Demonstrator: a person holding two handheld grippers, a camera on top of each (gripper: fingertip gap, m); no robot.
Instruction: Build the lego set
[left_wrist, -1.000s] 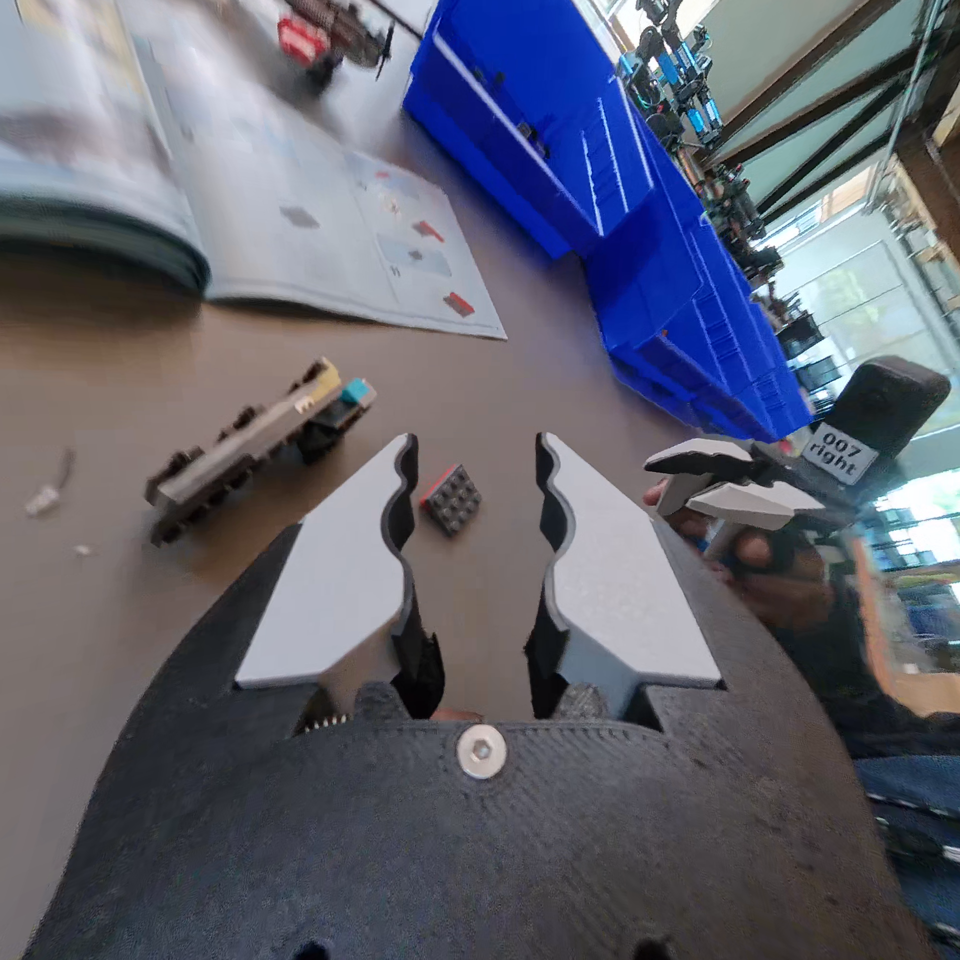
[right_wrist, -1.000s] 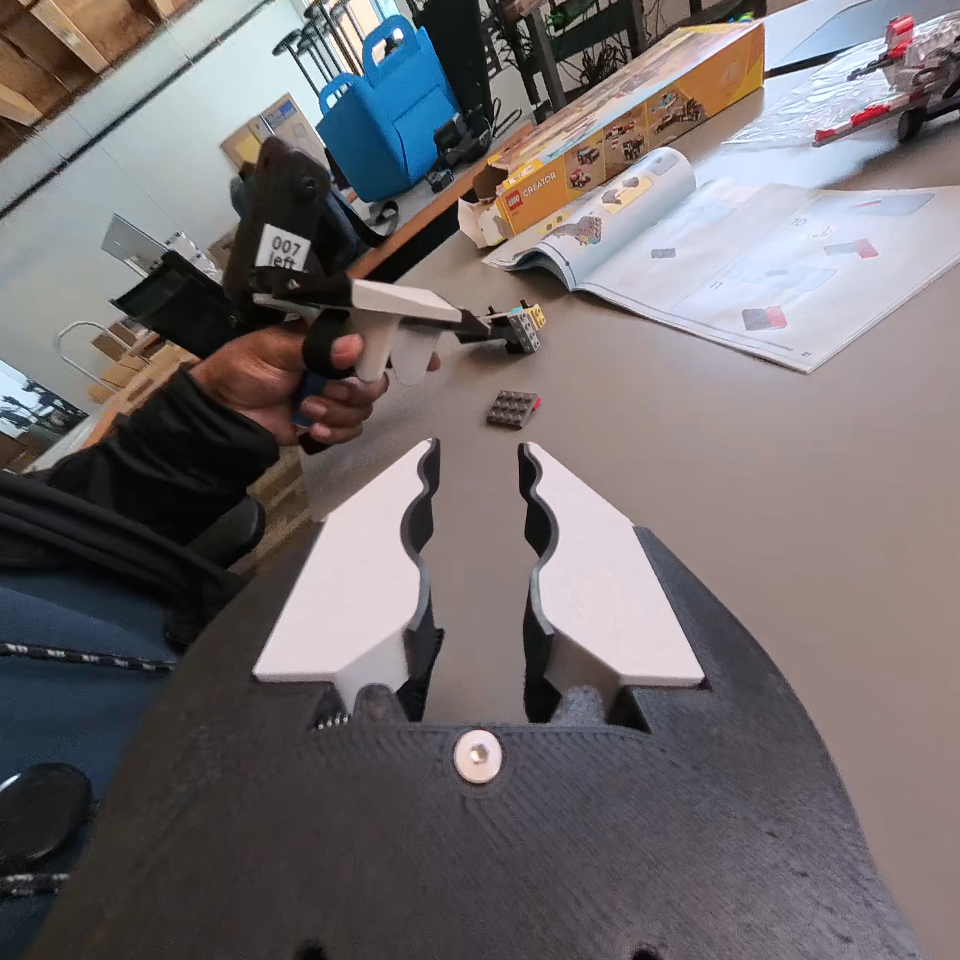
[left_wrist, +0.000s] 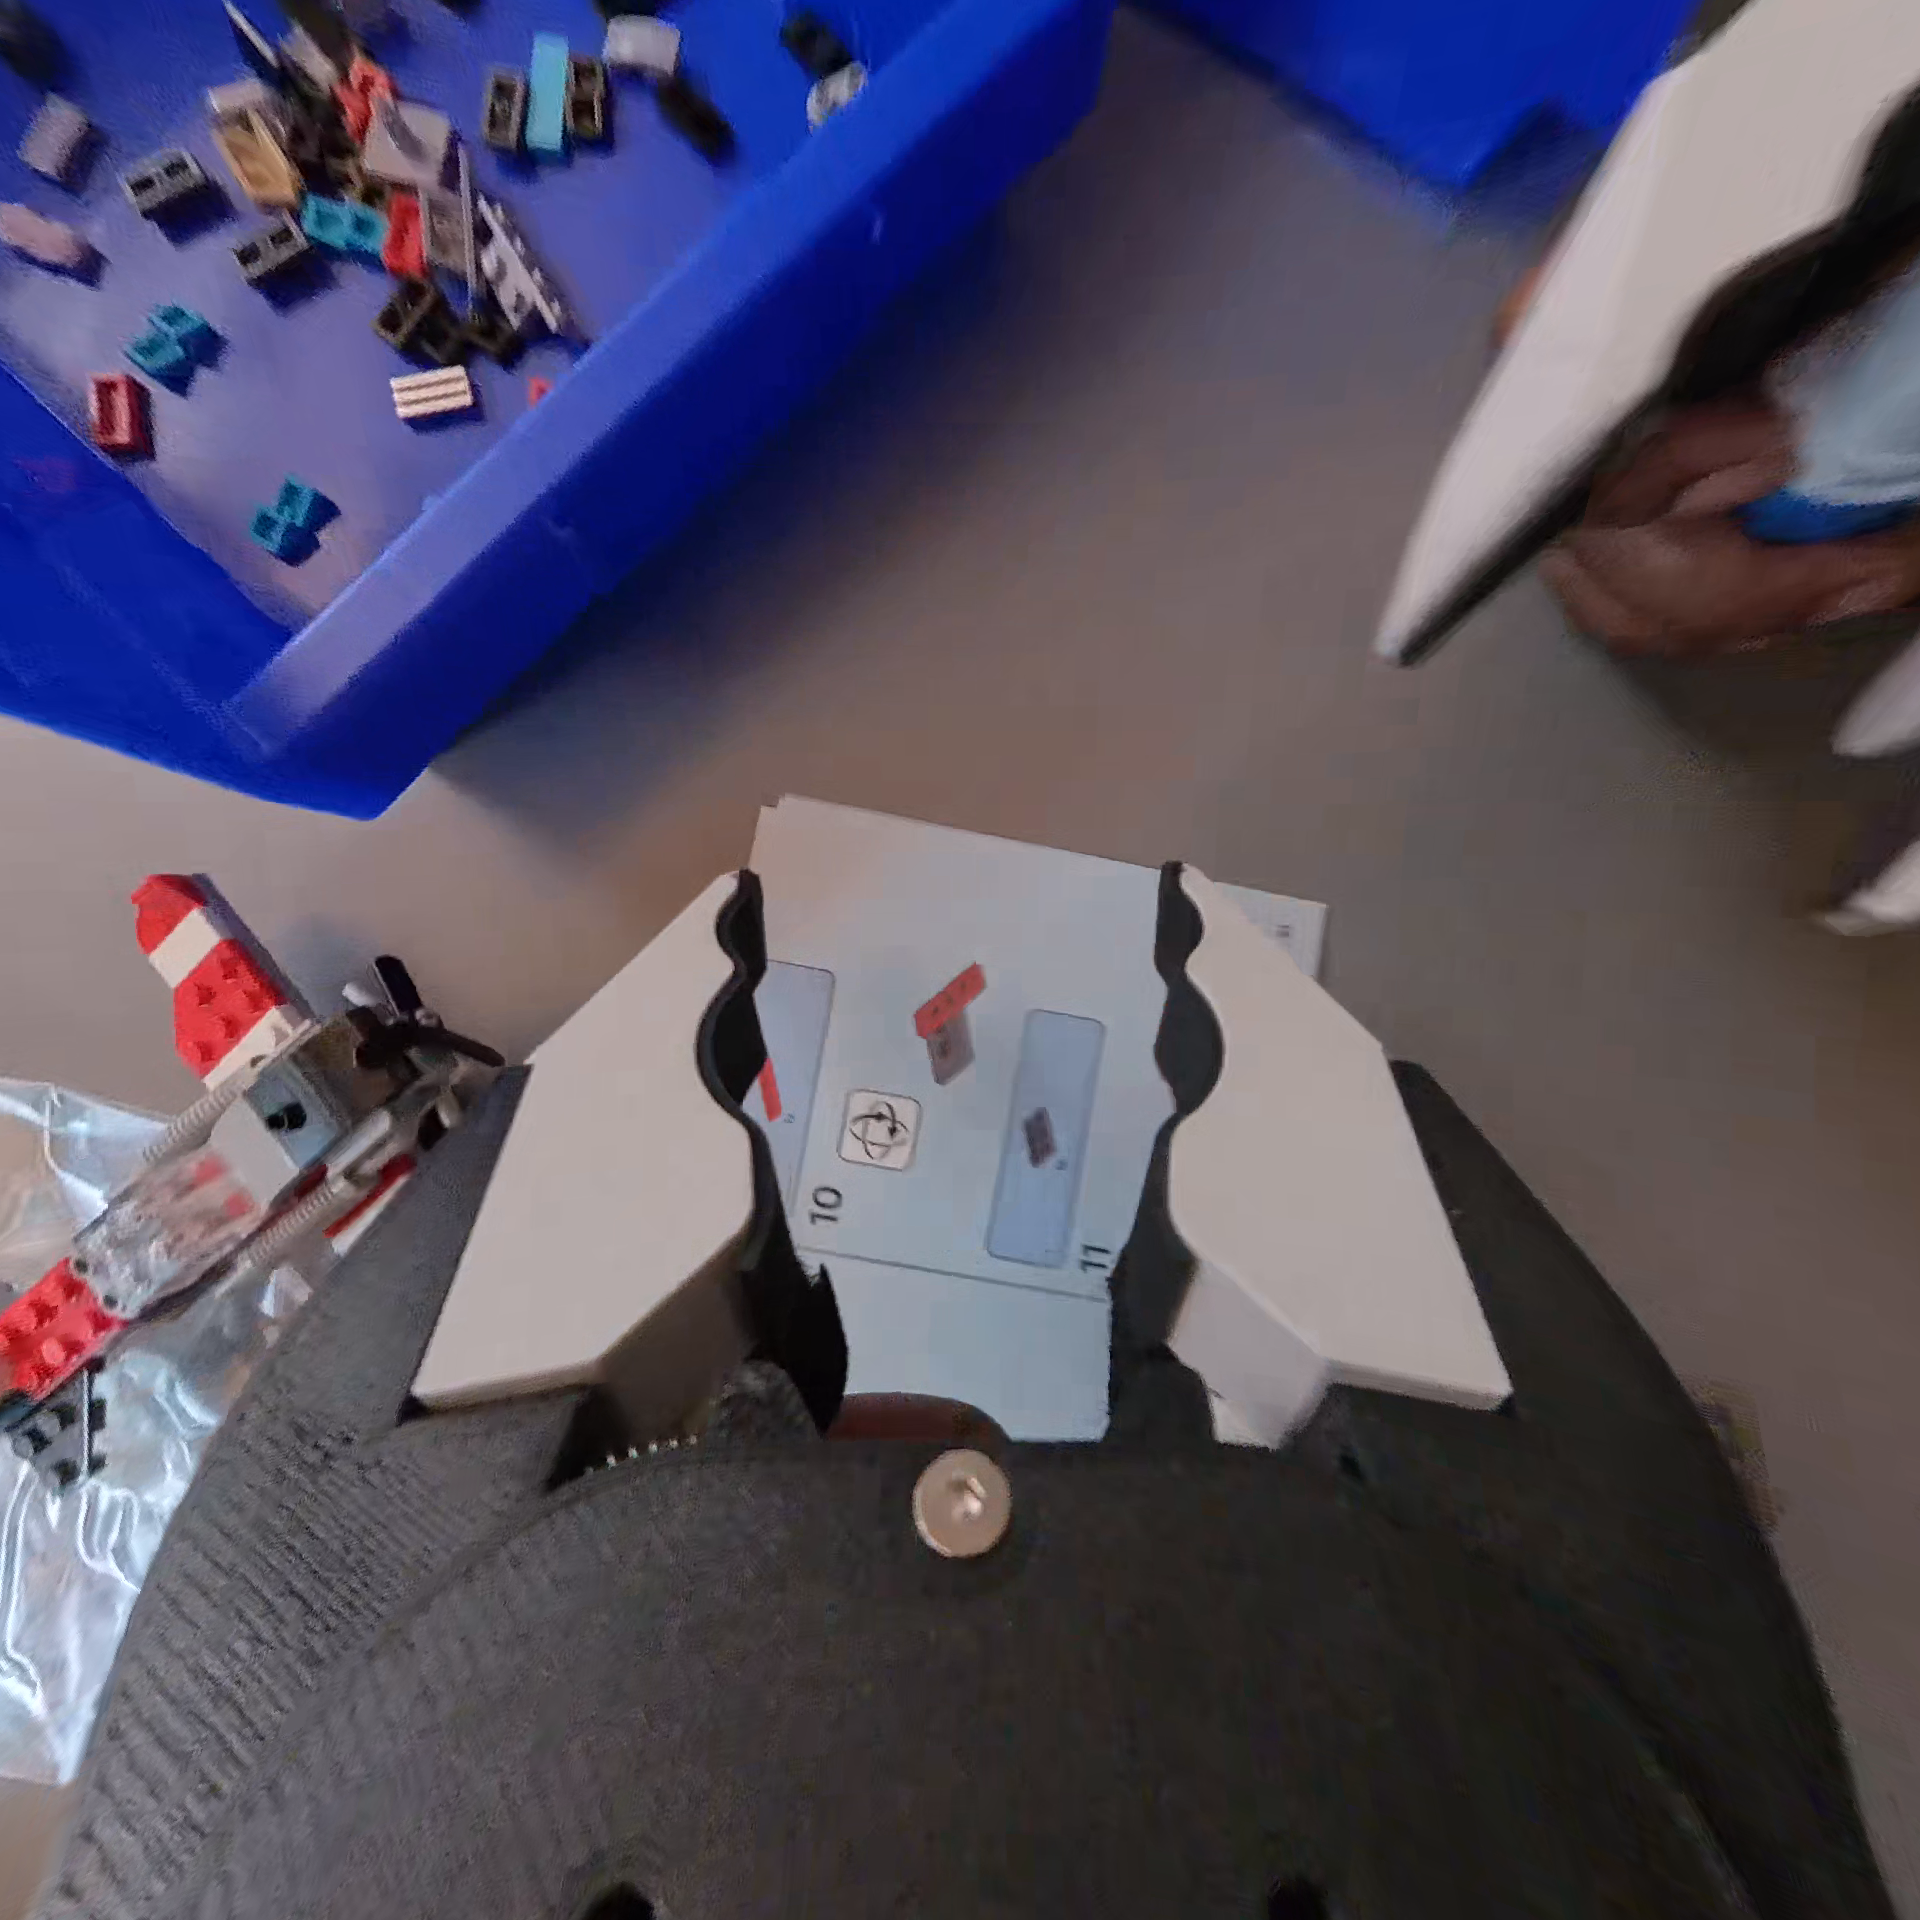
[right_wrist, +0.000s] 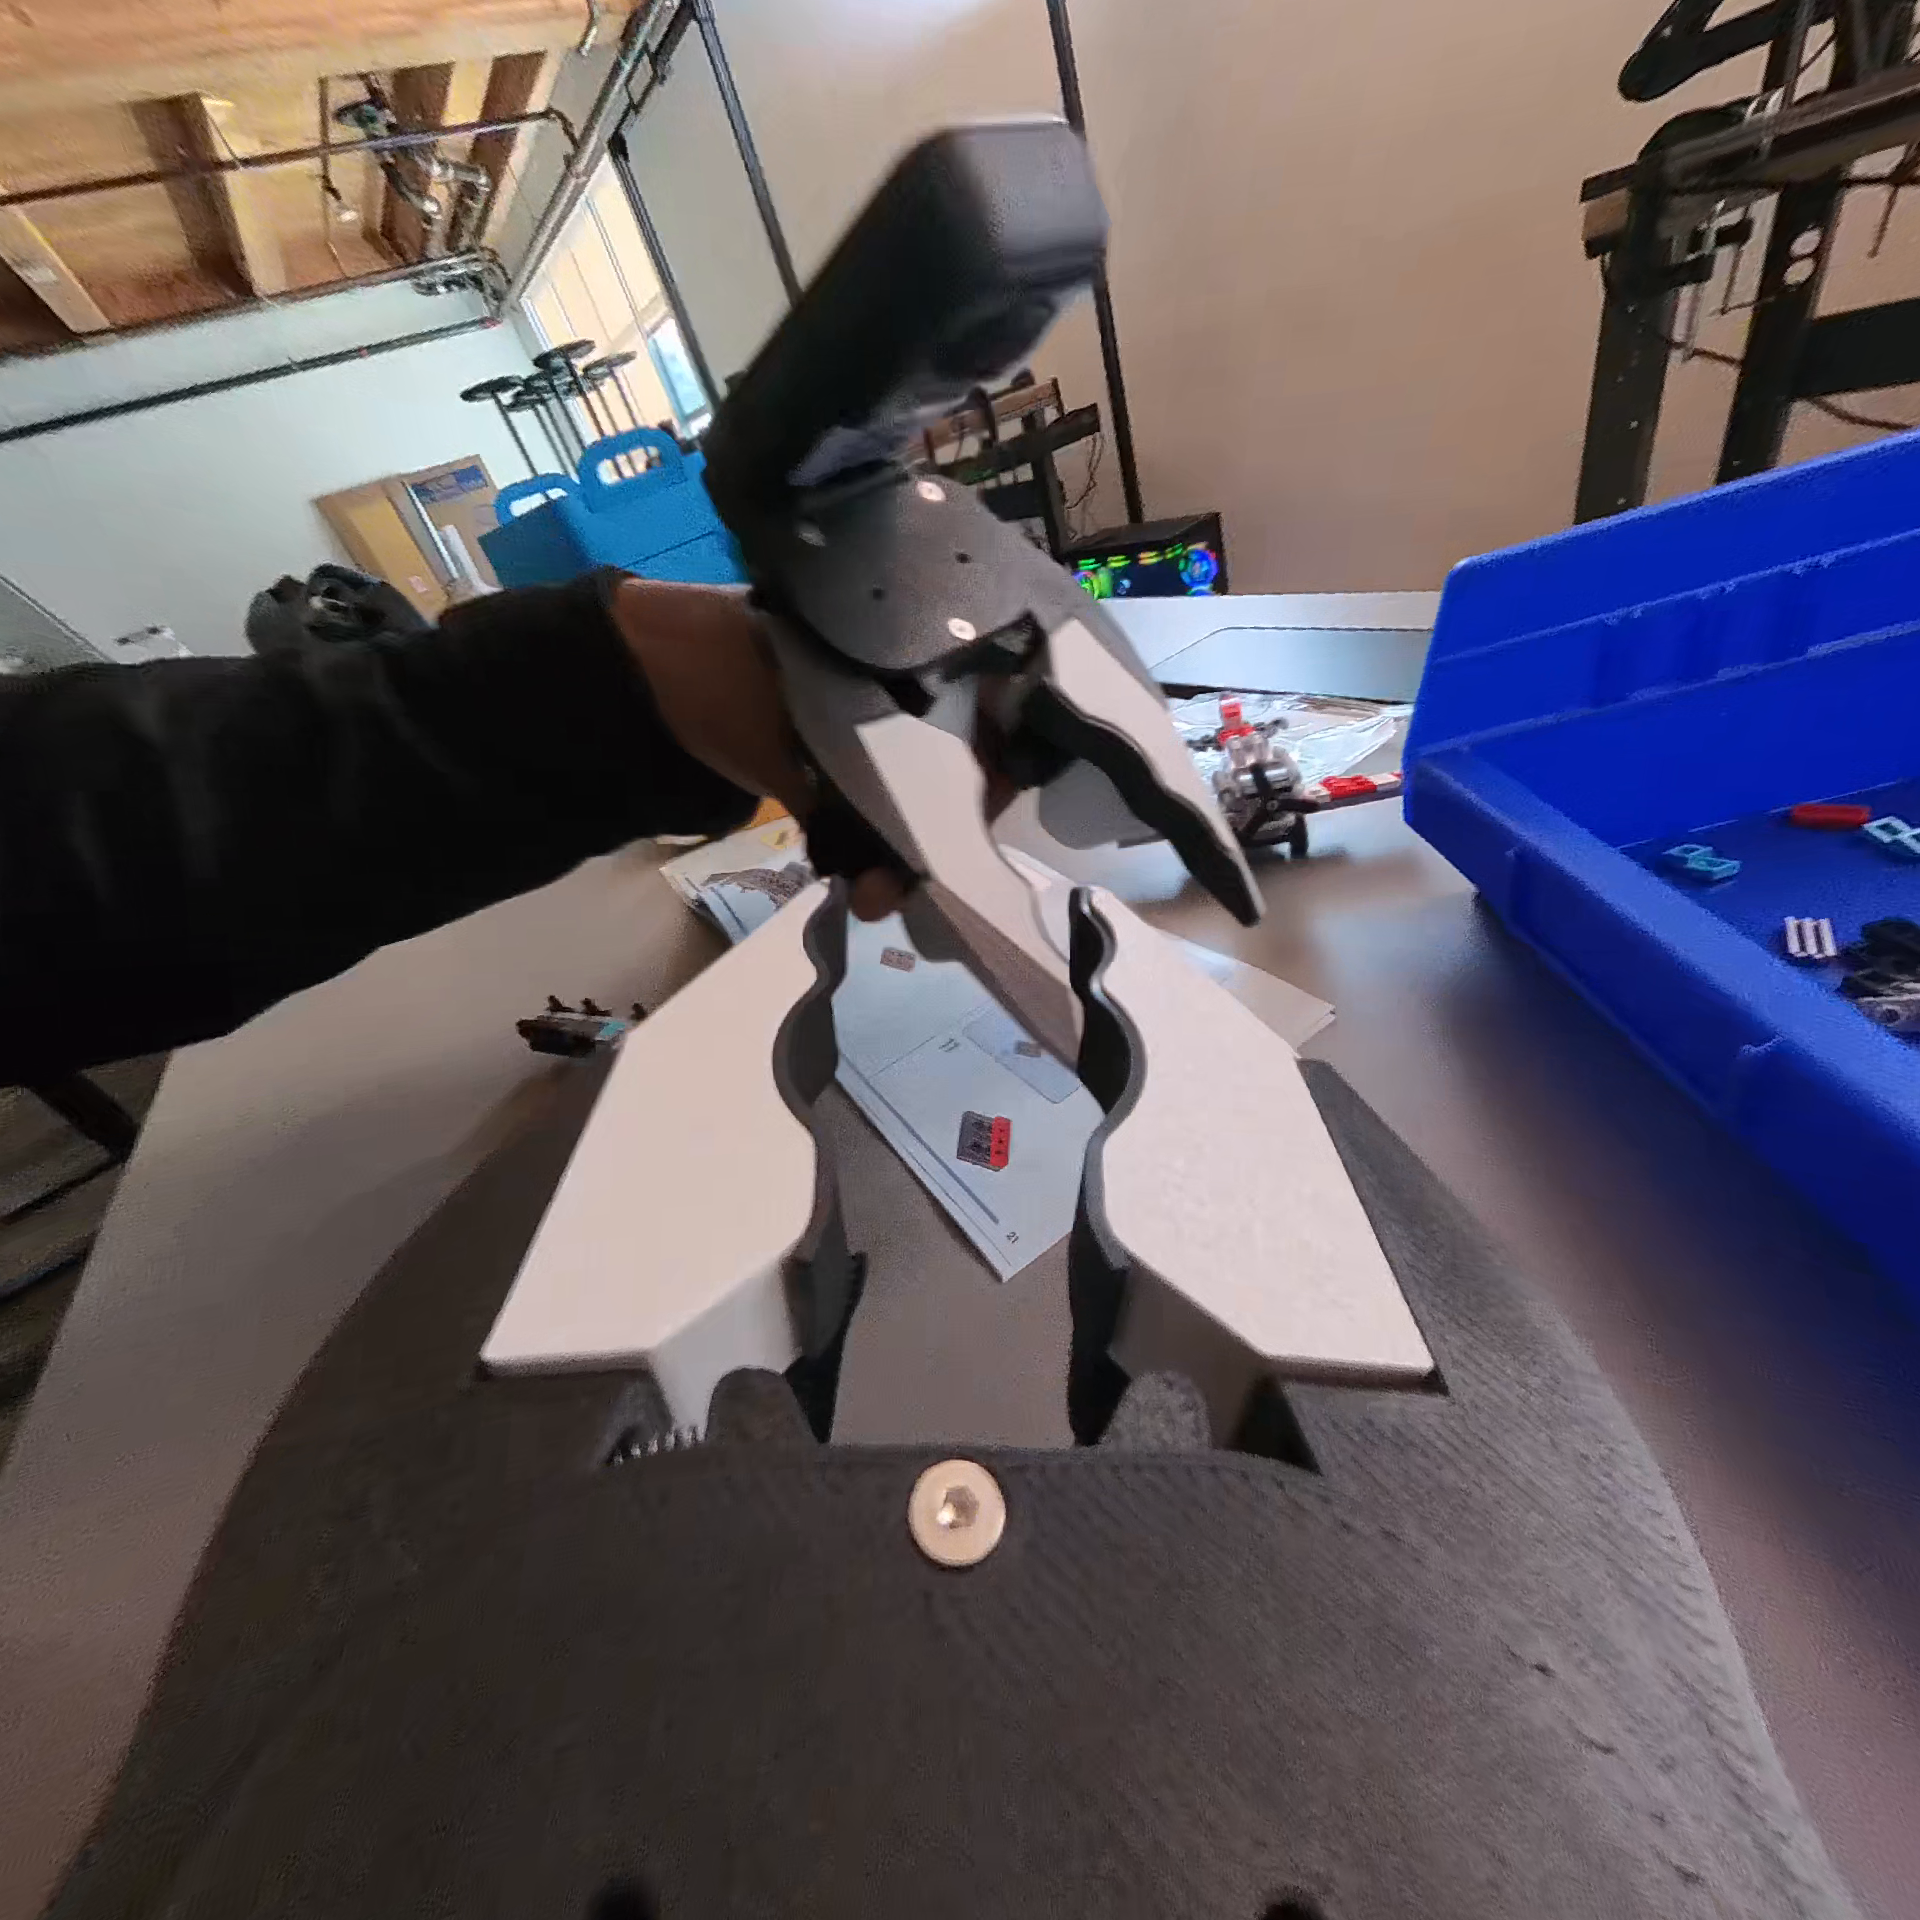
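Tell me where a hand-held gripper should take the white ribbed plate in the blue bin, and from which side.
A judgement: come straight down from above and close on the two long edges of the white ribbed plate. It lies flat on the floor of the blue bin, apart from the other pieces.

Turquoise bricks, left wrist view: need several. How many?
3 turquoise bricks: one in the pile, one left of it, one alone near the blue bin's wall. Others may be hidden.
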